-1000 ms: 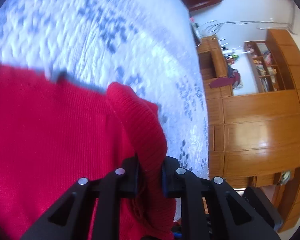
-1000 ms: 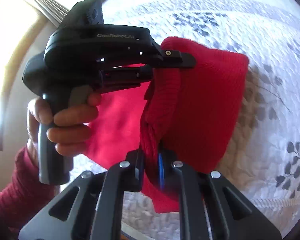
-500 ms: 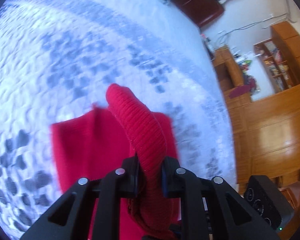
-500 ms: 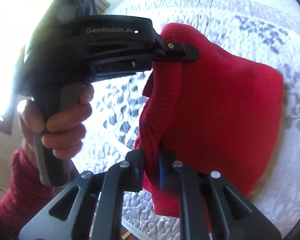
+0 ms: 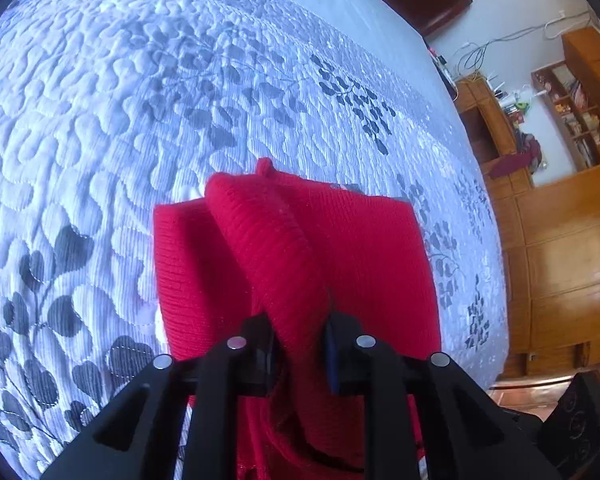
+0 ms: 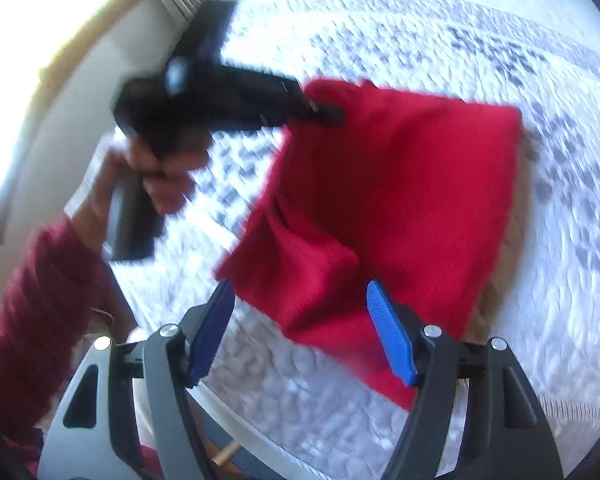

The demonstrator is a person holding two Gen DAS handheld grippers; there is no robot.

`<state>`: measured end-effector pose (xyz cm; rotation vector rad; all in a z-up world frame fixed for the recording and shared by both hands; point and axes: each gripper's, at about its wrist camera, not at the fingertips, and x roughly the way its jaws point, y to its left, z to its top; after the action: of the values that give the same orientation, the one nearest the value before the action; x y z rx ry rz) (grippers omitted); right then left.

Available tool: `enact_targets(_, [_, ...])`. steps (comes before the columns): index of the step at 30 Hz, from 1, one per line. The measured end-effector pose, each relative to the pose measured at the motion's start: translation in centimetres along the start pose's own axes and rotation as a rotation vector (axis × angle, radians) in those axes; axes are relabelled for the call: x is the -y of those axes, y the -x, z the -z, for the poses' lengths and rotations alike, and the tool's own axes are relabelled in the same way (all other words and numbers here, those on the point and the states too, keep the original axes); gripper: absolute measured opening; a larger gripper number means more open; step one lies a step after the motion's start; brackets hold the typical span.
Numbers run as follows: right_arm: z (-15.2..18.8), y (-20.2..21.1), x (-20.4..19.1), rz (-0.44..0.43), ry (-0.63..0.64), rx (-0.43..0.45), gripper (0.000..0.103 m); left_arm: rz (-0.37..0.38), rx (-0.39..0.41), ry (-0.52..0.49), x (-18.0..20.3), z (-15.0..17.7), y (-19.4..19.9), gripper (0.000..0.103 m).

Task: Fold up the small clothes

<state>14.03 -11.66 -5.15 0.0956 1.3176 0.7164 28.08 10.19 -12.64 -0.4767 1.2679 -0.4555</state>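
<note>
Right wrist view: right gripper jaws just opened, blue pads apart, off the red knit garment they pinched half a second ago. Left gripper still clamped on a bunched fold. Garment now lying doubled on quilted bedspread. Fold laid; left release likely next.

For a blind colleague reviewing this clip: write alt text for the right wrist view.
The right gripper, its blue-padded jaws just opened, hovers over a corner of a folded red knit garment lying on a white quilted bedspread with grey leaves. At the far corner, the left gripper, held in a hand with a dark red sleeve, pinches the garment; the picture is motion-blurred.
</note>
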Motion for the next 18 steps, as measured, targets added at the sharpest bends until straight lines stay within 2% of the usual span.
enact_targets(2, [0.5,-1.3,0.2,-0.022,-0.026,-0.032,0.069,-0.012,-0.004,-0.004,0.2,-0.1,0.0,0.020])
enact_targets(4, [0.2,-2.4,0.7,-0.087,-0.079,-0.033,0.061,-0.026,-0.006,-0.006,0.4,-0.2,0.0,0.021])
enact_targets(5, [-0.2,-2.9,1.0,-0.117,-0.115,-0.035,0.050,-0.031,-0.007,-0.009,0.5,-0.2,0.1,0.022])
enact_targets(6, [-0.5,-3.2,1.1,-0.124,-0.132,-0.035,0.030,-0.036,-0.008,-0.012,0.5,-0.3,0.1,0.022])
enact_targets(7, [-0.7,-3.4,0.9,-0.128,-0.136,-0.033,0.015,-0.042,-0.009,-0.014,0.5,-0.3,0.2,0.022])
enact_targets(8, [-0.8,-3.4,0.7,-0.138,-0.130,-0.034,0.006,-0.044,-0.011,-0.014,0.4,-0.4,0.1,0.022])
enact_targets(10, [-0.9,-3.2,-0.7,-0.186,-0.087,-0.020,0.006,-0.049,-0.013,-0.022,0.4,-0.6,0.2,0.022])
enact_targets(14, [-0.2,-4.7,-4.6,-0.127,0.064,-0.037,0.015,-0.067,-0.007,-0.051,0.4,-0.8,0.4,0.022])
enact_targets(16, [0.2,-6.1,-4.3,-0.160,0.030,-0.080,0.025,-0.069,-0.004,-0.052,0.2,-0.6,0.6,0.024])
enact_targets(17, [0.3,-6.5,-3.9,-0.189,0.006,-0.102,0.038,-0.071,-0.004,-0.050,0.0,-0.5,0.8,0.025])
enact_targets(18, [0.7,-6.7,-3.5,-0.229,-0.016,-0.121,0.040,-0.077,-0.004,-0.050,0.0,-0.3,1.0,0.028])
